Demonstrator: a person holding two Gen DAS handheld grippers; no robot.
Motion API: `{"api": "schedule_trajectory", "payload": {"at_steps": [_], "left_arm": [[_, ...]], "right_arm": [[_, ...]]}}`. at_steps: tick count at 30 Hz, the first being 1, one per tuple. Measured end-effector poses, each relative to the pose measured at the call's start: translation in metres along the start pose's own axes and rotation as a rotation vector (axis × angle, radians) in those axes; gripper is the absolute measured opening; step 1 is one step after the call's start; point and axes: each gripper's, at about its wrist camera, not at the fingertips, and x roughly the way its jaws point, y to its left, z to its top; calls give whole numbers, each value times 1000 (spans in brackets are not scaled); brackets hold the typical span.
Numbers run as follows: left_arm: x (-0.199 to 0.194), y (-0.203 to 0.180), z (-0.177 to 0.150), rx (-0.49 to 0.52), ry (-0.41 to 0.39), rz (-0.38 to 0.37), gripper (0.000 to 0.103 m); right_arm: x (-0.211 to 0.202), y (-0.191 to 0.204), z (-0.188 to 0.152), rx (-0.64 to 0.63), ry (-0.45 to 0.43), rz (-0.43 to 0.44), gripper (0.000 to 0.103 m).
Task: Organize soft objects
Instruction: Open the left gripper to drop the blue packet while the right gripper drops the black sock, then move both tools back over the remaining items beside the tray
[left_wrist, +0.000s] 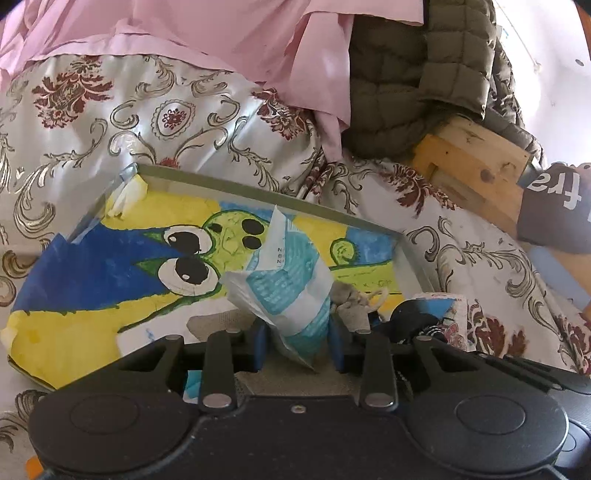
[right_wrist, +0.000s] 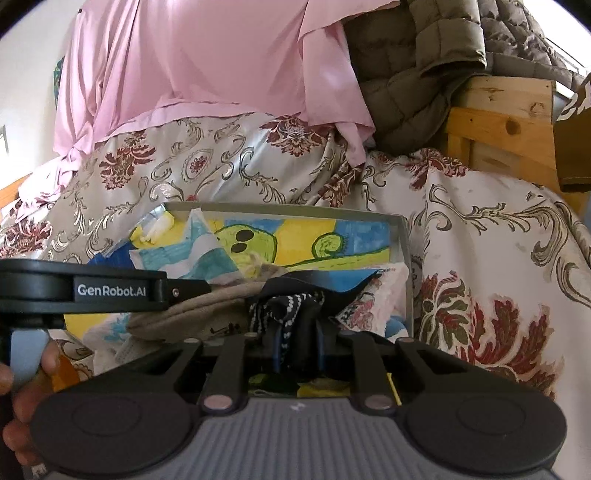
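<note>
The soft packet (left_wrist: 286, 280), white with light blue printing and crinkled like thin plastic or paper wrap, is pinched at its lower end between the blue pads of the left gripper (left_wrist: 297, 349). It stands up from the jaws and leans a little to the left, over the shallow box (left_wrist: 258, 186) whose floor is covered by a bright drawing of a green creature with big eyes. The right gripper (right_wrist: 297, 347) is clenched on a dark cloth (right_wrist: 291, 306), black with small white dots, which bunches up between its fingers at the near right part of the same box.

In my judgement the step in hand is the placing of soft things into the box: both tongs hold one item each, over or in the box. The next move, I think, calls for lowering each item onto a free part of the drawing and then opening the jaws slowly, because such light material can stick to the pads or spring back up.

Beside the packet lies a small beige-grey cloth piece (left_wrist: 351, 306) with a string, and a floral fabric item (right_wrist: 373, 299) lies at the right wall of the box. The box rests on a shiny bedcover (left_wrist: 147, 122) with dark red flowers. Behind it hang a pink sheet (right_wrist: 207, 55) and an olive quilted jacket (left_wrist: 413, 74), near a wooden frame (left_wrist: 476, 166).
</note>
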Motion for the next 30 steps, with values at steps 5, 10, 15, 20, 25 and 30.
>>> {"api": "schedule_trajectory", "payload": {"at_steps": [5, 10, 15, 20, 25, 30], "left_arm": [[-6, -2, 0, 11, -3, 0, 36], [-23, -6, -3, 15, -28, 7, 50], [-50, -8, -7, -8, -82, 25, 66], [-89, -16, -17, 5, -138, 51, 76], [-138, -24, -37, 36, -195, 93, 88], [-187, -32, -67, 93, -217, 137, 93]], "right_arm": [[-9, -1, 3, 10, -29, 30, 37], [-25, -2, 7, 6, -77, 19, 60], [-53, -5, 5, 11, -127, -5, 79], [-91, -10, -6, 21, -163, -45, 89], [-136, -8, -24, 63, -214, -63, 98], [-184, 1, -58, 120, -224, -71, 103]]}}
